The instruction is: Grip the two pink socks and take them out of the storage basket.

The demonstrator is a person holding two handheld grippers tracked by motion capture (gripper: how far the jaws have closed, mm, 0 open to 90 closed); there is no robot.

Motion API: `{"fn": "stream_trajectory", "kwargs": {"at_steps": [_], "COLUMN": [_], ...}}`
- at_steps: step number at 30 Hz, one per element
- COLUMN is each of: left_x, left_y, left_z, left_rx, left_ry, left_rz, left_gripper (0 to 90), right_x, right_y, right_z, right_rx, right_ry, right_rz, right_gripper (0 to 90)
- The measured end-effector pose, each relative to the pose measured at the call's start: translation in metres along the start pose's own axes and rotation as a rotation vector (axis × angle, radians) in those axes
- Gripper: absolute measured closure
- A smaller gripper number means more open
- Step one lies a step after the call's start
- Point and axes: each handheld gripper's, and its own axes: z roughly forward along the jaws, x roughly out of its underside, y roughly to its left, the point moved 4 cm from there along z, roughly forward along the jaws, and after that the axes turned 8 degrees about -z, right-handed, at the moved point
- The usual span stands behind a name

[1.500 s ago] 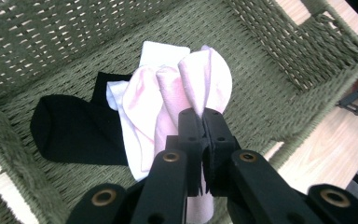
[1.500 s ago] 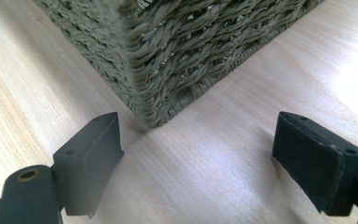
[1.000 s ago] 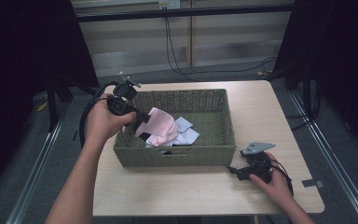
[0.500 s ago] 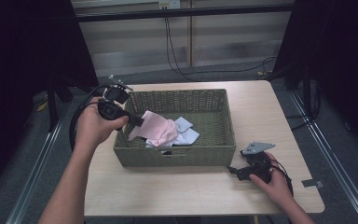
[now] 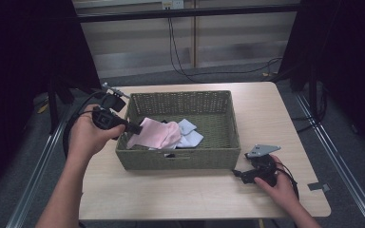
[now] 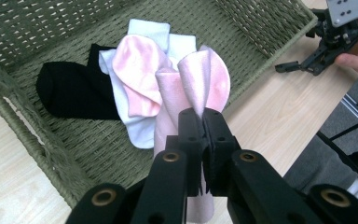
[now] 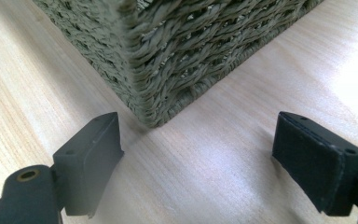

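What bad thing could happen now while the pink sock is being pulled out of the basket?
The left gripper pinches only a fold at the edge of the pink sock, so it might slip out and drop back. The sock hangs over the basket wall, so it could snag on the weave. It also lies against a second pink sock and a white one, which might get dragged along. The right gripper rests open on the table, too far to help.
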Motion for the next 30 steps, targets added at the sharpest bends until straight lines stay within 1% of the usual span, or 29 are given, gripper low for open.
{"fn": "stream_trajectory", "kwargs": {"at_steps": [1,2,3,4,5,6,7,9,10,11,13,14,15,16,17,18,19,20,21,22,23,24,25,26,27,28,29,30], "left_x": [0.001,0.003,0.003,0.005,0.005,0.009,0.009,0.012,0.015,0.015,0.019,0.020,0.020,0.020,0.020,0.019,0.017,0.014,0.014,0.012,0.009,0.009,0.007,0.006,0.003,0.003,0.001,-0.001], "left_y": [-0.001,-0.004,-0.004,-0.009,-0.009,-0.014,-0.014,-0.020,-0.026,-0.026,-0.033,-0.037,-0.037,-0.037,-0.037,-0.036,-0.034,-0.030,-0.030,-0.027,-0.021,-0.021,-0.017,-0.014,-0.007,-0.007,-0.005,0.000], "left_z": [0.000,-0.001,-0.001,-0.002,-0.002,-0.003,-0.003,-0.002,-0.001,-0.001,0.000,0.001,0.001,0.002,0.004,0.005,0.007,0.010,0.010,0.012,0.017,0.017,0.021,0.024,0.032,0.032,0.035,0.042], "left_rx": [0.001,0.009,0.009,0.008,0.008,0.023,0.023,0.035,0.045,0.045,0.062,0.084,0.084,0.099,0.100,0.097,0.095,0.087,0.087,0.073,0.058,0.058,0.052,0.044,0.032,0.032,0.023,0.012], "left_ry": [0.001,-0.003,-0.003,-0.016,-0.016,-0.011,-0.011,0.000,0.008,0.008,0.015,0.010,0.010,0.003,-0.023,-0.052,-0.062,-0.088,-0.088,-0.093,-0.098,-0.098,-0.106,-0.106,-0.102,-0.102,-0.105,-0.111], "left_rz": [0.006,0.013,0.013,0.015,0.015,0.031,0.031,0.044,0.050,0.050,0.061,0.061,0.061,0.063,0.063,0.058,0.056,0.041,0.041,0.047,0.034,0.034,0.017,0.018,0.013,0.013,0.009,0.004], "left_gripper": [87.3,87.3,87.3,87.2,87.2,87.2,87.2,87.1,87.1,87.0,87.0,85.4,81.9,81.9,66.2,66.2,56.2,53.3,52.5,52.5,51.7,51.6,51.6,51.6,50.7,50.4,50.4,48.4], "right_x": [0.000,0.000,0.000,0.000,0.000,0.000,0.000,0.000,0.000,0.000,0.000,0.000,0.000,0.000,0.000,0.000,0.000,0.000,0.000,0.000,0.000,0.000,0.000,0.000,0.000,0.000,0.000,0.000], "right_y": [0.000,0.000,0.000,0.000,0.000,0.000,0.000,0.000,0.000,0.000,0.000,0.000,0.000,0.000,0.000,0.000,0.000,0.000,0.000,0.000,0.000,0.000,0.000,0.000,0.000,0.000,0.000,0.000], "right_z": [0.000,0.000,0.000,0.000,0.000,0.000,0.000,0.000,0.000,0.000,0.000,0.000,0.000,0.000,0.000,0.000,0.000,0.000,0.000,0.000,0.000,0.000,0.000,0.000,0.000,0.000,0.000,0.000], "right_rx": [0.001,0.001,0.000,0.001,0.001,0.000,0.000,0.000,0.001,0.001,0.001,0.001,0.000,0.000,0.000,0.000,0.000,0.000,0.000,0.000,0.000,0.000,0.000,-0.001,-0.001,-0.001,-0.001,-0.001], "right_ry": [0.000,0.000,0.000,0.000,0.000,0.000,0.000,0.001,0.000,0.000,0.000,0.000,0.000,0.000,0.001,0.001,0.002,0.002,0.002,0.002,0.002,0.002,0.003,0.004,0.004,0.004,0.003,0.004], "right_rz": [0.001,0.001,0.000,0.001,0.001,0.000,0.000,0.001,0.001,0.001,0.001,0.001,0.000,0.000,0.002,0.002,0.003,0.003,0.003,0.003,0.004,0.004,0.004,0.002,0.002,0.002,0.002,0.002], "right_gripper": [14.7,14.7,14.7,14.7,14.7,14.7,14.7,14.7,14.7,14.7,14.7,14.7,14.7,14.7,14.7,14.7,14.8,14.8,14.8,14.7,14.7,14.7,14.8,14.7,14.7,14.7,14.7,14.7]}}
